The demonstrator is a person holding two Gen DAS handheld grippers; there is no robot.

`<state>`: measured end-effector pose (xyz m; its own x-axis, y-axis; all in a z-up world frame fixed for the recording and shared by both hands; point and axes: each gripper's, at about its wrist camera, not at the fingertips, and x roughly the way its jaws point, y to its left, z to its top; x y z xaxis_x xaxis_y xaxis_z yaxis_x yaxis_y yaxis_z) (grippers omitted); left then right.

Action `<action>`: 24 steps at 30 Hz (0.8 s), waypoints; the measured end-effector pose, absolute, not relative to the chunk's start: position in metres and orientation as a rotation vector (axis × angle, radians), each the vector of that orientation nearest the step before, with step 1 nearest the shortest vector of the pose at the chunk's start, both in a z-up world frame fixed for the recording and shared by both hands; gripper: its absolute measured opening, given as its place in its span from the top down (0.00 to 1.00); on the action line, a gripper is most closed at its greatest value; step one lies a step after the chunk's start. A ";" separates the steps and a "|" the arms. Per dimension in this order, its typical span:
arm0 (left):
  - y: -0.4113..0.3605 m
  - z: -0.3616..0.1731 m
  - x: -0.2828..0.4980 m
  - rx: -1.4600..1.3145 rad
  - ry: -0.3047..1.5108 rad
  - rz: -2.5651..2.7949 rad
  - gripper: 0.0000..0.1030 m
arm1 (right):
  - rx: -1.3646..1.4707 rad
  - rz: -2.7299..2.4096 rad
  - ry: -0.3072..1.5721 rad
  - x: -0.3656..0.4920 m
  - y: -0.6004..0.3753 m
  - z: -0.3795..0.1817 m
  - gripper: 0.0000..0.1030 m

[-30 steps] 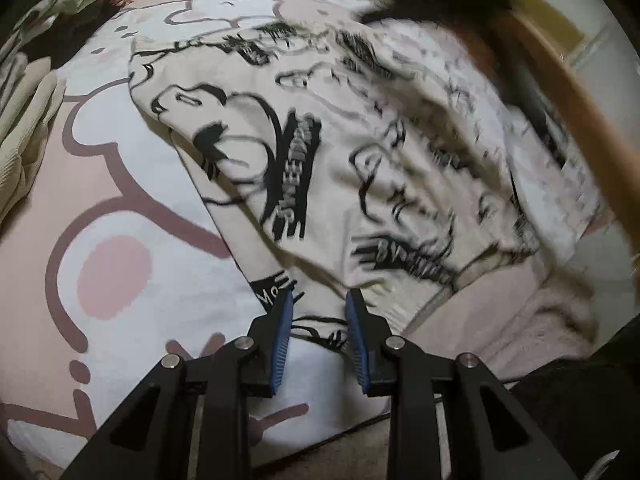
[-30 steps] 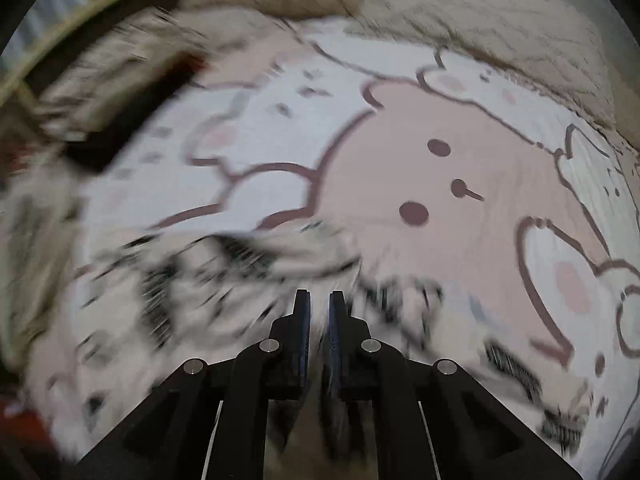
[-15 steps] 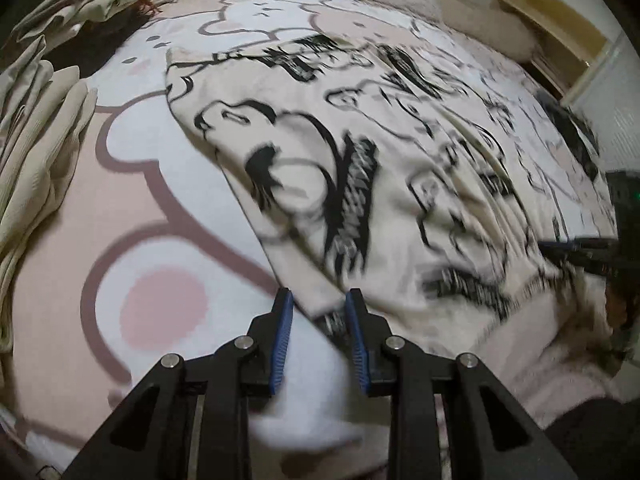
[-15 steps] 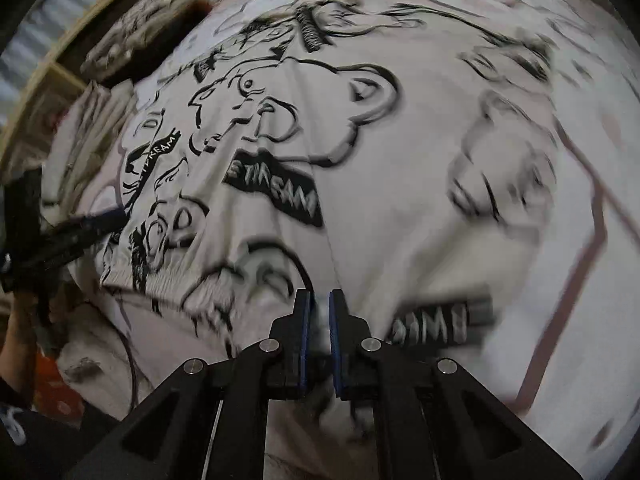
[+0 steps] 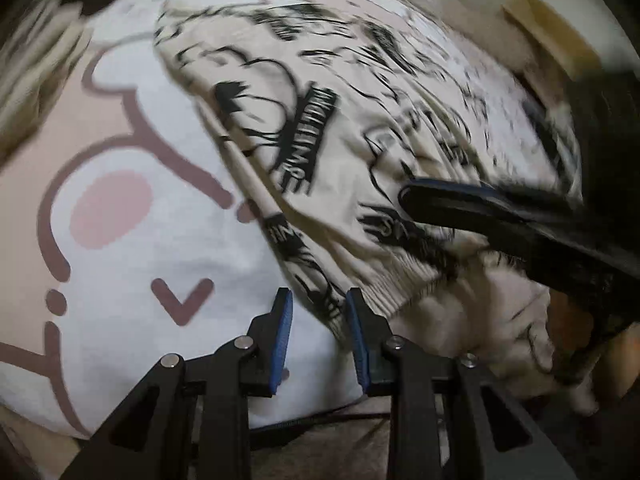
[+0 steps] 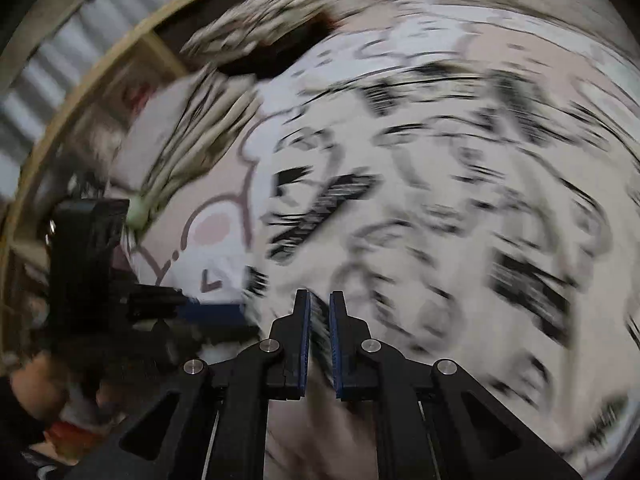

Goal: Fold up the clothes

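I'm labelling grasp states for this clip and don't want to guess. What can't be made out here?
- Right wrist view: motion blur smears the printed garment; whether the right gripper pinches fabric is unclear.
- Left wrist view: the garment's lettering is blurred; the left gripper straddles the hem, clamping unclear.
- Garment's far edge: hidden by the right gripper.

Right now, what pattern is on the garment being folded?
Cream garment with black cartoon line drawings and lettering, clearest in the left wrist view.

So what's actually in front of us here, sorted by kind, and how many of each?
Cream sweatshirt with black cartoon print: 1
Pink and white cartoon bedsheet: 1
Grippers, the left gripper and the right gripper: 2
Blurred pile of other fabric at the bed's edge: 1, cannot tell how many pieces
Total: 5
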<state>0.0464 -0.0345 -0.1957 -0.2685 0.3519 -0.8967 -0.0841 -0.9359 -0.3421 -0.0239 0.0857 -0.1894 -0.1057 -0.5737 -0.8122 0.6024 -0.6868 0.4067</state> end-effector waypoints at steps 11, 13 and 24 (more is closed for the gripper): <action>-0.088 -0.157 0.073 -1.626 -0.386 2.411 0.74 | 1.347 -1.771 0.178 0.002 0.058 -0.210 0.93; -0.102 -0.150 0.068 -1.610 -0.424 2.464 0.74 | 1.329 -1.786 0.095 -0.002 0.063 -0.202 0.93; -0.092 -0.140 0.041 -1.517 -0.395 2.498 0.74 | 1.323 -1.756 0.165 0.033 0.054 -0.211 0.89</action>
<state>0.0411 -0.0923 -0.1396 -0.4572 0.2988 -0.8377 -0.0256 -0.9459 -0.3235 0.0327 0.0543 -0.2108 -0.0192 -0.5699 -0.8215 0.7128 -0.5840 0.3885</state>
